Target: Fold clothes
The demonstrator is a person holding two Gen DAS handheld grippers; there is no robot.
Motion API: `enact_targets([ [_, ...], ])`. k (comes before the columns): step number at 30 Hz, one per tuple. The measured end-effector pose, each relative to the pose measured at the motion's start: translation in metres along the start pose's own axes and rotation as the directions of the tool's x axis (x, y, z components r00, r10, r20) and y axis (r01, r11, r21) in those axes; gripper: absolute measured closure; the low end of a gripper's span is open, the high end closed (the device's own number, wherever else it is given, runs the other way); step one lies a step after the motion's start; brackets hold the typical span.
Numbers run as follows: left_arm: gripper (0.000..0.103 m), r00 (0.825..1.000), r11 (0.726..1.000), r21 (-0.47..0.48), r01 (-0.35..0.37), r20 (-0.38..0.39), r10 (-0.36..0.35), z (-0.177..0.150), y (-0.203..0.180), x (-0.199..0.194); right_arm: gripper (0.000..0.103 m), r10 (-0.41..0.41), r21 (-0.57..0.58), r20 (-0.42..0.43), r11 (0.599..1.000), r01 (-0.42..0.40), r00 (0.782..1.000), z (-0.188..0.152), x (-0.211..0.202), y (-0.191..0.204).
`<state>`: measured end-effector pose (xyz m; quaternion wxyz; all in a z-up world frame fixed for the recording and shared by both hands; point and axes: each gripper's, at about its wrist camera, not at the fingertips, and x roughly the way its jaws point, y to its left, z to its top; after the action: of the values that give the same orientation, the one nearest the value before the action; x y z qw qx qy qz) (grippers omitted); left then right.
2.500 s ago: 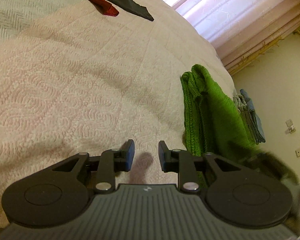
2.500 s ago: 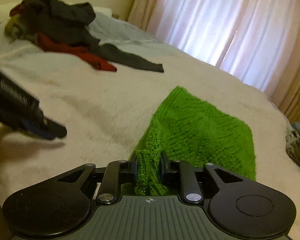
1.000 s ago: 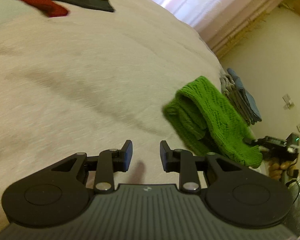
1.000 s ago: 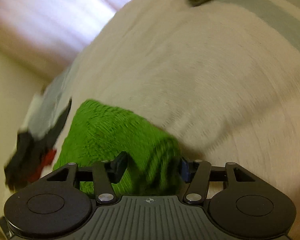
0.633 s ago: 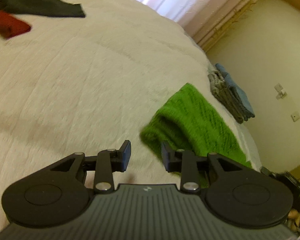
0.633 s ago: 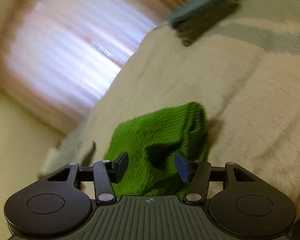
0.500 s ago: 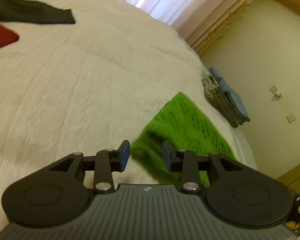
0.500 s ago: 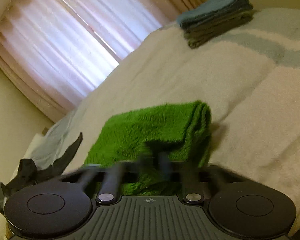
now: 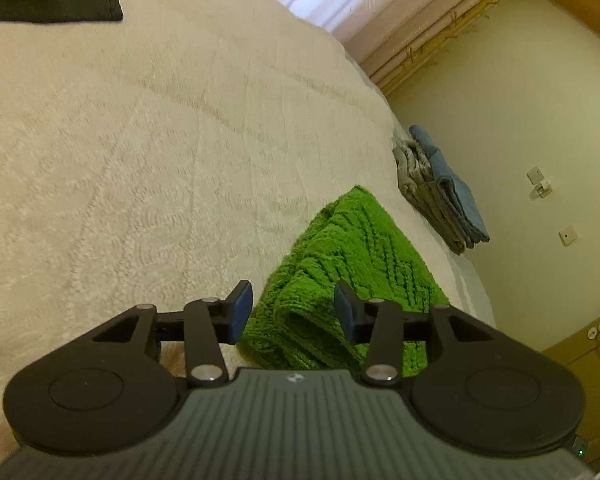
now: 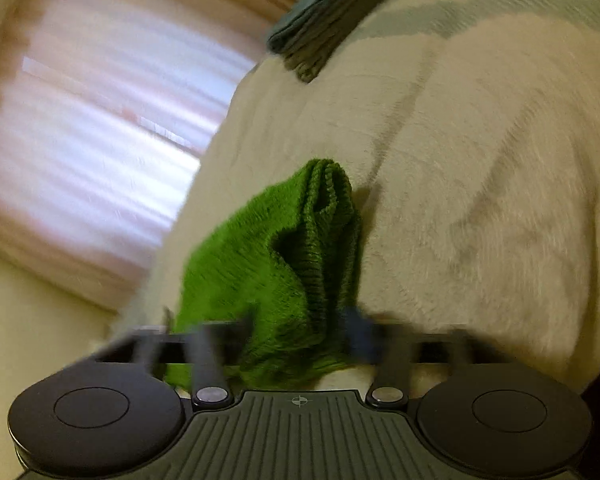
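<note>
Dark garment (image 9: pixel 48 0): lying flat at the far left corner of the bedspread, well apart from everything else.
Bedspread (image 9: pixel 140 140): cream and quilted, stretching beneath all the clothes.
Left gripper (image 9: pixel 292 312): hovering low with its jaws spread wide, straddling the near folded edge of the sweater without squeezing it.
Green knitted sweater (image 9: pixel 356 256): lying folded on the bedspread (thick layers showing at the near edge), near the bed's right side.
Folded stack (image 9: pixel 440 196): grey and blue clothes sitting beyond the sweater, near the bed's edge.
Right gripper (image 10: pixel 300 332): blurring with motion; its fingers are flanking the sweater (image 10: pixel 276 272), grip impossible to judge.
</note>
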<state>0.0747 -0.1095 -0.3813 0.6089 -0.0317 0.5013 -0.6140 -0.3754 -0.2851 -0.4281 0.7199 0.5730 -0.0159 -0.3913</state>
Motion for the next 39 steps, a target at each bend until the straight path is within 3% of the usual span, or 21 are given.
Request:
enact_targets([
  [4,0.062,0.999,0.999,-0.022,0.026,-0.031,-0.026,0.001,0.004,0.013,0.044,0.039,0.091,-0.015,0.995,-0.038,0.999,0.0,0.002,-0.005],
  [5,0.062,0.999,0.999,-0.03,0.034,-0.036,-0.035,0.0,0.005,0.016,0.067,0.035,0.098,-0.029,0.995,-0.032,0.999,-0.001,0.007,-0.006],
  [8,0.068,0.996,0.997,-0.031,0.066,-0.052,-0.068,-0.003,0.004,0.023,0.095,0.021,0.1,-0.038,0.995,-0.017,0.999,0.006,0.018,-0.009],
  [11,0.088,0.995,0.996,-0.017,0.086,-0.048,-0.087,-0.004,0.003,0.023,0.097,0.018,0.049,0.012,0.999,-0.018,1.0,0.008,0.009,-0.004],
  [12,0.09,0.994,0.994,-0.019,0.103,-0.044,-0.104,-0.004,0.005,0.022,0.097,0.013,0.018,0.031,1.0,-0.014,0.999,0.009,0.004,-0.001],
  [16,0.091,0.978,0.978,-0.028,0.207,-0.013,-0.207,-0.009,0.013,0.009,0.097,-0.055,0.018,-0.007,0.998,0.055,0.998,0.007,0.007,-0.012],
  [20,0.09,0.988,0.989,-0.025,0.146,-0.046,-0.147,-0.022,0.024,0.02,0.095,-0.072,0.029,-0.025,0.997,0.073,0.997,0.004,0.013,-0.018],
  [21,0.09,0.989,0.99,-0.025,0.141,-0.046,-0.142,-0.023,0.026,0.022,0.084,-0.069,0.036,-0.023,0.997,0.07,0.997,0.004,0.013,-0.019],
  [23,0.086,0.99,0.99,-0.013,0.138,-0.04,-0.138,-0.021,0.023,0.017,0.033,-0.063,0.049,-0.019,0.997,0.063,0.998,0.005,0.013,-0.02],
  [24,0.084,0.99,0.991,-0.007,0.136,-0.037,-0.136,-0.02,0.021,0.015,0.031,-0.059,0.056,-0.017,0.997,0.06,0.998,0.005,0.013,-0.021],
  [29,0.057,0.995,0.994,-0.04,0.1,-0.019,-0.101,-0.012,0.029,0.007,0.032,-0.043,0.09,-0.007,0.995,0.044,0.999,0.007,0.014,-0.024],
  [32,0.046,0.994,0.99,-0.097,0.097,-0.04,-0.102,-0.008,0.041,0.014,0.032,-0.034,0.11,-0.001,0.993,0.034,0.999,0.008,0.014,-0.026],
  [34,0.044,0.99,0.986,-0.114,0.12,-0.061,-0.127,-0.009,0.041,0.023,0.032,-0.027,0.119,0.002,0.993,0.026,1.0,0.01,0.014,-0.026],
  [35,0.044,0.988,0.984,-0.122,0.131,-0.071,-0.14,-0.009,0.042,0.028,0.036,-0.02,0.111,0.0,0.994,0.02,1.0,0.014,0.013,-0.025],
  [37,0.048,0.982,0.98,-0.128,0.152,-0.091,-0.164,-0.009,0.04,0.038,0.072,-0.007,0.095,-0.004,0.995,0.007,1.0,0.023,0.011,-0.022],
  [38,0.05,0.982,0.981,-0.124,0.147,-0.098,-0.16,-0.01,0.039,0.043,0.075,0.0,0.087,-0.006,0.996,0.0,1.0,0.028,0.01,-0.021],
  [39,0.059,0.982,0.981,-0.123,0.15,-0.096,-0.163,-0.009,0.038,0.043,0.077,0.007,0.079,-0.008,0.997,-0.006,1.0,0.033,0.009,-0.019],
])
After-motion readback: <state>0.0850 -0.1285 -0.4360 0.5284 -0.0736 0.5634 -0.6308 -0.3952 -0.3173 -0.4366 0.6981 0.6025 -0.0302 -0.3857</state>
